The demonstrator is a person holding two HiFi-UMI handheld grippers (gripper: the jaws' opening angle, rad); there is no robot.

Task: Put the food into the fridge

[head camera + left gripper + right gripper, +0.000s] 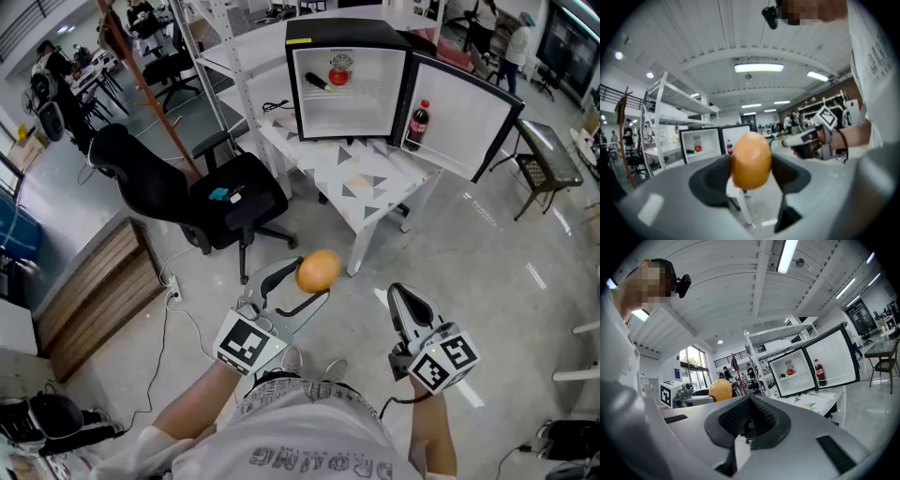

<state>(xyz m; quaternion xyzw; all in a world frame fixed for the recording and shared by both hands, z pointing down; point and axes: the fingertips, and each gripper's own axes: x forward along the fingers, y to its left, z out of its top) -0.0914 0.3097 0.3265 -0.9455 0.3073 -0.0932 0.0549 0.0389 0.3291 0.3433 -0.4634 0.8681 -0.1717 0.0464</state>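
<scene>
**Head view with both tool views.** The dark elongated item (317, 82) on the upper shelf of the small black fridge with a white interior (349, 39) is too small to identify. Just beside it sits a round red food item (338, 76); whether it is fruit or vegetable cannot be told. The fridge's door (469, 112) stands swung open to the right, and a dark cola bottle with a red cap and label (418, 125) stands upright in its shelf. The fridge rests on a white bench patterned with grey triangles (370, 187).

The orange round fruit (319, 270) is well apart from the fridge, held above the floor in front of the bench. The left tool (311, 277) is clamped on it, one jaw on each side. In the left tool's view the fruit (751, 160) fills the gap and hides the pad faces. The right tool (403, 302) is near the left, its ribbed jaws pressed together with nothing between them. The person's torso is cut off at the lower edge.

A black office chair (225, 202) stands left of the bench, with a small teal object (219, 195) on its seat, too small to identify.
</scene>
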